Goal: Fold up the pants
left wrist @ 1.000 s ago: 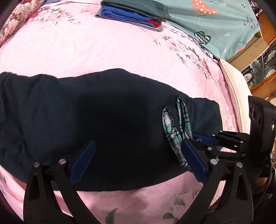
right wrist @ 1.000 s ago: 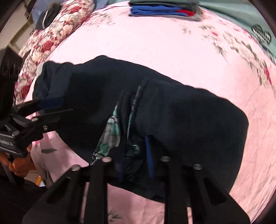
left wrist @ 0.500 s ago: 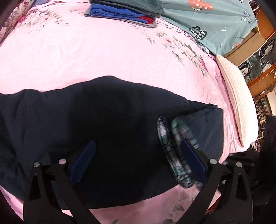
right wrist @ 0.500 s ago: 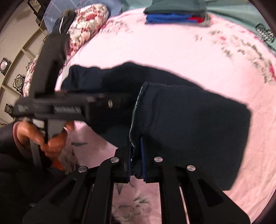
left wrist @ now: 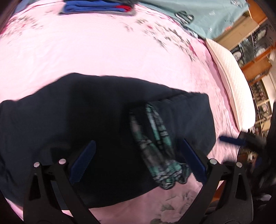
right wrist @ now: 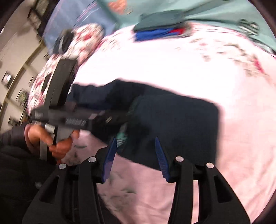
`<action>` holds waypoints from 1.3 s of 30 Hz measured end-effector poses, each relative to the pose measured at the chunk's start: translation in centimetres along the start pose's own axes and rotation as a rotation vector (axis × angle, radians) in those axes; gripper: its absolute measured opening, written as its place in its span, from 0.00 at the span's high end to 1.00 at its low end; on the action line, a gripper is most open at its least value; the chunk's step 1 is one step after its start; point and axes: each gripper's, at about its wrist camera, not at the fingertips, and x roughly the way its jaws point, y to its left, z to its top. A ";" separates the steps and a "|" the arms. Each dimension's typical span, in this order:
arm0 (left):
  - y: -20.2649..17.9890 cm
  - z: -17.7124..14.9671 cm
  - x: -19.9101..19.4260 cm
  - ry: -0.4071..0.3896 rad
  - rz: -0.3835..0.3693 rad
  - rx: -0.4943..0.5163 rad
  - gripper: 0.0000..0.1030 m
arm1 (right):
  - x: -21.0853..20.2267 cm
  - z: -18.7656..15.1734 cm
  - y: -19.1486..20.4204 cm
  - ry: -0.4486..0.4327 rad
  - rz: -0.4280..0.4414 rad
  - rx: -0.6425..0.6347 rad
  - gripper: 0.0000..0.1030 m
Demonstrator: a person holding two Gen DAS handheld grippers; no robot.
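Note:
Dark navy pants (left wrist: 89, 117) lie folded across the pink bedsheet (left wrist: 103, 51), with the green plaid waistband lining (left wrist: 155, 146) showing at the near right. My left gripper (left wrist: 138, 160) hovers open above the cloth, its blue pads wide apart and empty. In the right wrist view the pants (right wrist: 172, 120) lie just beyond my right gripper (right wrist: 135, 158), whose jaws are opening. Its pads press on nothing, and the tips overlap the pants' near edge. One of the right gripper's fingers (left wrist: 231, 139) shows blurred at the right edge of the left wrist view.
A stack of folded clothes (left wrist: 96, 8) sits at the back of the bed by a teal blanket (left wrist: 207, 15). A white pillow (left wrist: 229, 77) lines the right edge, a floral pillow (right wrist: 82, 39) the left. A hand (right wrist: 51, 139) grips the left tool.
My right gripper, shut on the waistband fold before, has let go and pulled up and back. The left gripper shifted sideways over the pants and stayed open.

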 end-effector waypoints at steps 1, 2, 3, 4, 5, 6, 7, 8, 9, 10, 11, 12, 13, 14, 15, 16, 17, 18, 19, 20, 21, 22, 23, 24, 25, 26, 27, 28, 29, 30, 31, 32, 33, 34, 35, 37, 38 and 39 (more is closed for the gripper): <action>-0.3 0.0 0.4 0.012 -0.010 0.000 0.04 | -0.7 0.2 -1.1 -0.017 -0.028 0.016 0.54; -0.5 0.0 0.8 0.028 -0.022 -0.006 0.04 | -1.2 0.4 -2.1 -0.031 -0.058 0.023 0.54; -0.7 0.0 1.3 0.044 -0.027 -0.015 0.04 | -1.5 0.8 -3.1 -0.034 -0.092 0.015 0.54; -1.0 0.1 1.5 0.043 -0.017 -0.015 0.03 | -1.7 1.3 -3.9 -0.027 -0.113 -0.004 0.54; -1.2 0.2 1.7 0.040 -0.010 -0.015 0.03 | -1.7 1.8 -4.5 -0.017 -0.125 -0.032 0.54; -1.4 0.3 1.8 0.039 -0.009 -0.020 0.03 | -1.5 2.6 -5.1 -0.002 -0.125 -0.081 0.54; -1.6 0.4 1.9 0.037 -0.014 -0.032 0.04 | -1.0 3.3 -5.3 0.018 -0.113 -0.128 0.54; -1.8 0.4 2.0 0.035 -0.025 -0.042 0.04 | -0.7 3.8 -5.7 0.042 -0.094 -0.181 0.54; -2.1 0.4 2.1 0.028 -0.036 -0.050 0.09 | -0.1 4.7 -5.9 0.079 -0.067 -0.259 0.54; -2.4 0.4 2.2 0.020 -0.037 -0.051 0.14 | 0.5 5.5 -5.9 0.110 -0.046 -0.320 0.54; -2.6 0.3 2.3 0.017 -0.033 -0.050 0.25 | 0.6 6.0 -6.2 0.140 -0.022 -0.381 0.55; -2.9 0.2 2.5 0.008 -0.015 -0.049 0.31 | 1.2 6.9 -6.4 0.185 0.018 -0.450 0.55; -3.1 0.2 2.5 -0.002 0.002 -0.050 0.35 | 1.7 7.6 -6.6 0.213 0.049 -0.482 0.55; -3.2 0.1 2.5 -0.010 0.017 -0.054 0.40 | 2.3 8.3 -6.8 0.250 0.091 -0.510 0.55; -3.2 0.0 2.5 -0.017 0.031 -0.067 0.44 | 3.1 9.2 -7.1 0.301 0.143 -0.539 0.55; -3.0 -0.1 2.3 -0.022 0.036 -0.082 0.46 | 3.9 10.0 -7.3 0.339 0.172 -0.565 0.54; -2.9 -0.1 2.2 -0.025 0.041 -0.098 0.53 | 4.8 10.5 -7.4 0.380 0.197 -0.597 0.54; -2.8 -0.2 2.2 -0.029 0.049 -0.115 0.58 | 5.9 10.9 -7.5 0.427 0.219 -0.636 0.55; -2.8 -0.2 2.1 -0.032 0.057 -0.125 0.59 | 6.9 11.2 -7.6 0.467 0.237 -0.673 0.55; -2.9 -0.3 2.0 -0.036 0.070 -0.129 0.62 | 7.9 11.5 -7.6 0.512 0.269 -0.700 0.55; -3.1 -0.4 2.1 -0.040 0.090 -0.129 0.63 | 8.4 11.6 -7.6 0.544 0.294 -0.716 0.55; -3.4 -0.4 2.2 -0.043 0.108 -0.124 0.63 | 9.1 11.8 -7.6 0.580 0.324 -0.732 0.55; -3.7 -0.5 2.2 -0.045 0.127 -0.119 0.63 | 9.7 12.0 -7.5 0.611 0.354 -0.747 0.55; -4.1 -0.5 2.3 -0.048 0.150 -0.113 0.63 | 10.3 12.3 -7.6 0.651 0.395 -0.757 0.55; -4.4 -0.5 2.4 -0.049 0.166 -0.109 0.63 | 10.7 12.4 -7.7 0.687 0.433 -0.757 0.55; -4.5 -0.5 2.5 -0.049 0.179 -0.107 0.63 | 11.3 12.6 -7.9 0.731 0.475 -0.757 0.55; -4.7 -0.4 2.6 -0.048 0.190 -0.110 0.63 | 11.7 12.6 -8.1 0.763 0.503 -0.766 0.54; -4.7 -0.4 2.6 -0.048 0.196 -0.114 0.63 | 12.0 12.6 -8.2 0.783 0.522 -0.774 0.54; -4.8 -0.4 2.7 -0.048 0.202 -0.116 0.63 | 12.2 12.6 -8.3 0.805 0.541 -0.784 0.54; -4.9 -0.3 2.8 -0.046 0.209 -0.117 0.63 | 12.6 12.5 -8.4 0.827 0.557 -0.799 0.54; -5.0 -0.3 2.9 -0.044 0.216 -0.118 0.63 | 13.0 12.6 -8.4 0.839 0.567 -0.808 0.55; -5.0 -0.2 3.0 -0.039 0.226 -0.115 0.63 | 13.3 12.6 -8.4 0.852 0.577 -0.807 0.55; -5.2 0.0 3.2 -0.032 0.242 -0.102 0.63 | 13.8 12.8 -8.6 0.865 0.589 -0.787 0.60; -5.5 0.1 3.2 -0.030 0.259 -0.085 0.63 | 14.0 12.9 -8.8 0.870 0.587 -0.771 0.68; -5.8 0.2 3.1 -0.032 0.270 -0.069 0.65 | 13.8 13.0 -8.9 0.869 0.582 -0.771 0.72; -7.1 0.9 2.9 -0.049 0.296 0.002 0.72 | 12.2 12.5 -9.2 0.869 0.577 -0.806 0.82; -8.1 1.4 2.7 -0.067 0.317 0.060 0.73 | 11.4 12.3 -9.4 0.853 0.556 -0.820 0.82; -8.5 1.4 2.5 -0.079 0.330 0.097 0.73 | 11.0 12.3 -9.5 0.837 0.543 -0.823 0.83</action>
